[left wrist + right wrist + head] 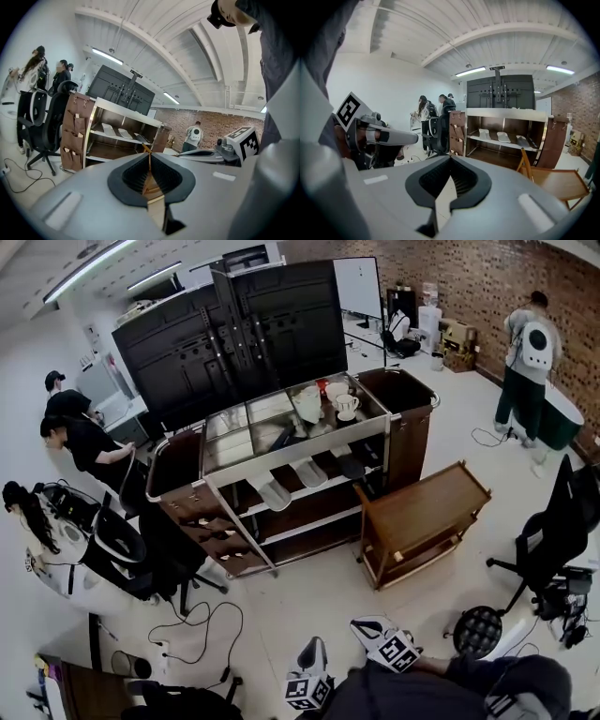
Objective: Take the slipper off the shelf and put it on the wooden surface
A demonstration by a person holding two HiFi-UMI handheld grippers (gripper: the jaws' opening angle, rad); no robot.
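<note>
Three slippers lie in a row on the middle shelf of the metal-framed shelf cart (pixel 281 454): two white slippers (pixel 272 493) (pixel 309 472) and a dark slipper (pixel 352 467). They also show far off in the right gripper view, the white pair (pixel 484 133) (pixel 504 136) and the dark one (pixel 522 140). The low wooden table (pixel 422 512) stands right of the cart. Both grippers are held close to the person, well short of the cart. The left gripper (pixel 312 651) (pixel 149 161) is shut and empty. The right gripper (pixel 367 626) (pixel 450 164) is shut with nothing in it.
Cups (pixel 345 405) sit on the cart's glass top, with a large black screen (pixel 234 334) behind it. Office chairs (pixel 553 540) (pixel 131 554) stand on both sides, and cables (pixel 202 634) trail on the floor at the left. Several people work at the left, and others are at the back right.
</note>
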